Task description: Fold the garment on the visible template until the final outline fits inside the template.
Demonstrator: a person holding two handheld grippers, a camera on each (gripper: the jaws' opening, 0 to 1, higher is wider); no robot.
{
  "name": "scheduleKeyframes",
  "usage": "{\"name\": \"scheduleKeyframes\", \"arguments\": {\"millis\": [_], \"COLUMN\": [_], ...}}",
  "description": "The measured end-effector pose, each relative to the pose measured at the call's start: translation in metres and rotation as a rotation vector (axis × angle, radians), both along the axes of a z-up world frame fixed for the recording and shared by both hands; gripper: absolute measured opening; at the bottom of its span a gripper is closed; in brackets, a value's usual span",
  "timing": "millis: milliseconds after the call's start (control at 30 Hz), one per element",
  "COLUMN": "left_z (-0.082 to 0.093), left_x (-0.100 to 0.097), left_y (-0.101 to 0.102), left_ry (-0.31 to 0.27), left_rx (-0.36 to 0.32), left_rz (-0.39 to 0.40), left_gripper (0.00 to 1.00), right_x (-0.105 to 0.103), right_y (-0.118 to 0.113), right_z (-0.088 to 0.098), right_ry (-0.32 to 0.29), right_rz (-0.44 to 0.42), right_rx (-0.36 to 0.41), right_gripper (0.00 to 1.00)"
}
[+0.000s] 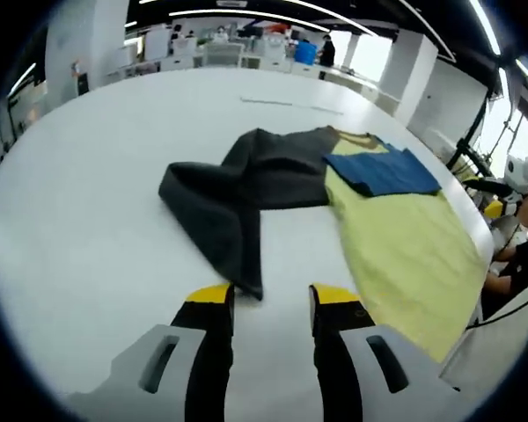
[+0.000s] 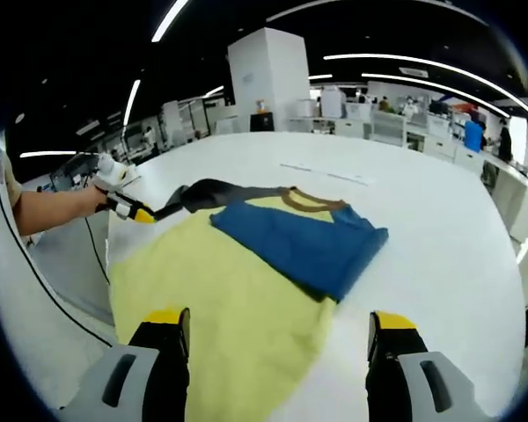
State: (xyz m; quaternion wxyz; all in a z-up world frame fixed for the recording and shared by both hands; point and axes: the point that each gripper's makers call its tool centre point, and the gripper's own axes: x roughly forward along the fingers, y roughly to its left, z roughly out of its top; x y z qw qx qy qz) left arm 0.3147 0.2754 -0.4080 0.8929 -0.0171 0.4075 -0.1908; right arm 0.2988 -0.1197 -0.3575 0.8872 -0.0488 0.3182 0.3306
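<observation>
Garment (image 1: 396, 237), yellow with a blue sleeve (image 1: 383, 171) folded over it and a dark grey part (image 1: 238, 189) twisted out toward nine o'clock, lies on the white table (image 1: 88, 220). Left gripper (image 1: 271, 303) hangs just short of the grey tip, jaws spread, holding nothing. Right gripper (image 2: 277, 330) hovers over the yellow hem, jaws wide apart. Any template outline is hard to make out.
</observation>
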Motion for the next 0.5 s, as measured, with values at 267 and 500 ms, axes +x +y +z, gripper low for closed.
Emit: {"name": "scheduleKeyframes", "arguments": {"millis": [267, 500], "left_z": [-0.0012, -0.0012], "left_x": [0.0034, 0.0016], "left_y": [0.0032, 0.0063], "left_ry": [0.010, 0.018], "left_rx": [-0.060, -0.056], "left_rz": [0.058, 0.071], "left_gripper": [0.19, 0.10], "right_x": [-0.0032, -0.0068], "right_y": [-0.0025, -0.0006], "right_z": [-0.0021, -0.0042], "right_ry": [0.006, 0.012], "right_rz": [-0.002, 0.002], "right_rx": [-0.006, -0.003], "right_gripper": [0.82, 0.82]}}
